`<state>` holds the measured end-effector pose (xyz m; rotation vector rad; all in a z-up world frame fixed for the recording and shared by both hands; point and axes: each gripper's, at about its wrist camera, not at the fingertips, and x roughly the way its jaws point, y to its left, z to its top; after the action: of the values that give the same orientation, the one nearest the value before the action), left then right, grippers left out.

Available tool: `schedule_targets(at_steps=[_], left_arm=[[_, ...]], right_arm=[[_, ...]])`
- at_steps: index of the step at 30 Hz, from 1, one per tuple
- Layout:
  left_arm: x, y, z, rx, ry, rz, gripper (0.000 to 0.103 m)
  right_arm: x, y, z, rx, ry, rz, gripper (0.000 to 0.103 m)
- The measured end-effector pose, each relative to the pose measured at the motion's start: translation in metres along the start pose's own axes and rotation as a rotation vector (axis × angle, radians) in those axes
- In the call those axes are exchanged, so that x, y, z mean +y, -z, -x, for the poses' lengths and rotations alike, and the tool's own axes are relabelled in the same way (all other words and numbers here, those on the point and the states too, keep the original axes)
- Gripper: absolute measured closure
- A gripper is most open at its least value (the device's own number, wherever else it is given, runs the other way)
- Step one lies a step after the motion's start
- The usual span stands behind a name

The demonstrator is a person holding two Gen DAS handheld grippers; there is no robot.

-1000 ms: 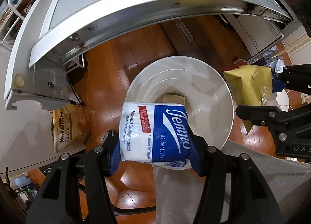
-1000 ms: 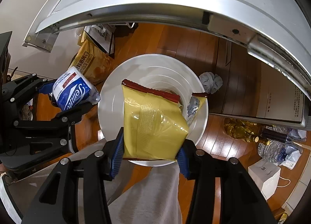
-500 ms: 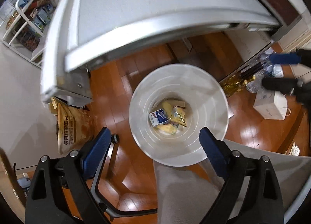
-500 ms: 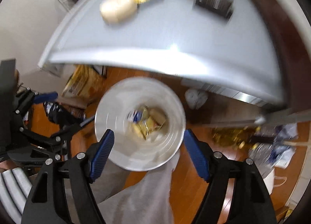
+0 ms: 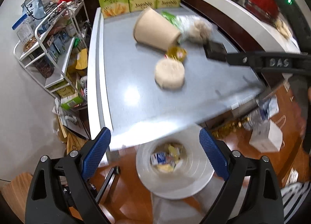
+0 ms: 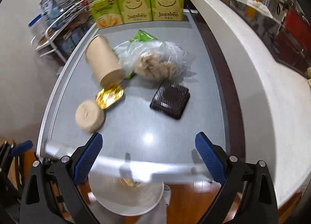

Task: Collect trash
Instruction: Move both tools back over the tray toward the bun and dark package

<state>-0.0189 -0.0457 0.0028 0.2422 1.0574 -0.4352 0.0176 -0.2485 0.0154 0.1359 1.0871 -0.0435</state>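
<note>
green Jagabee boxes [image 6: 136, 8], wire rack [image 5: 50, 49]

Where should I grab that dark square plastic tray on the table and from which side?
Take the dark plastic tray by two opposite edges, coming straight down from above with the right gripper, which is open and nearer. The tray lies flat and low on the grey table, standing apart from the other trash, so its sides look free.

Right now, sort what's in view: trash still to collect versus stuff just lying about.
Job:
tipped paper cup
round lid
gold foil wrapper
black plastic tray
crumpled plastic bag
white bin

Lying about:
Jagabee boxes
wire rack
red toaster
</note>
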Motion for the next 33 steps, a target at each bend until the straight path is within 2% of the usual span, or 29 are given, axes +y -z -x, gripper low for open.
schedule_targets(at_steps=[6,13,20,30,32,33], left_arm=[[0.005,-0.030,-0.017,-0.025,-0.015,0.004,0.009],[0.004,-0.050,-0.050,0.015,-0.014,-0.025,0.009],[-0.003,-0.060,-0.069,0.042,0.029,-0.050,0.009],[-0.012,-0.069,-0.081,0.030,0.039,-0.091,0.010],[-0.011,-0.070,-0.083,0.028,0.051,-0.086,0.011],[-0.010,-0.071,-0.084,0.028,0.055,-0.084,0.016]], right_arm=[[-0.003,-0.019,-0.035,0.044,0.056,-0.045,0.009],[-0.006,-0.033,-0.062,0.089,0.111,-0.078,0.009],[-0.018,-0.038,-0.075,0.123,0.078,-0.139,0.009],[-0.017,-0.042,-0.078,0.127,0.092,-0.122,0.009],[-0.015,-0.042,-0.079,0.120,0.084,-0.109,0.016],[-0.013,-0.043,-0.080,0.122,0.082,-0.103,0.019]])
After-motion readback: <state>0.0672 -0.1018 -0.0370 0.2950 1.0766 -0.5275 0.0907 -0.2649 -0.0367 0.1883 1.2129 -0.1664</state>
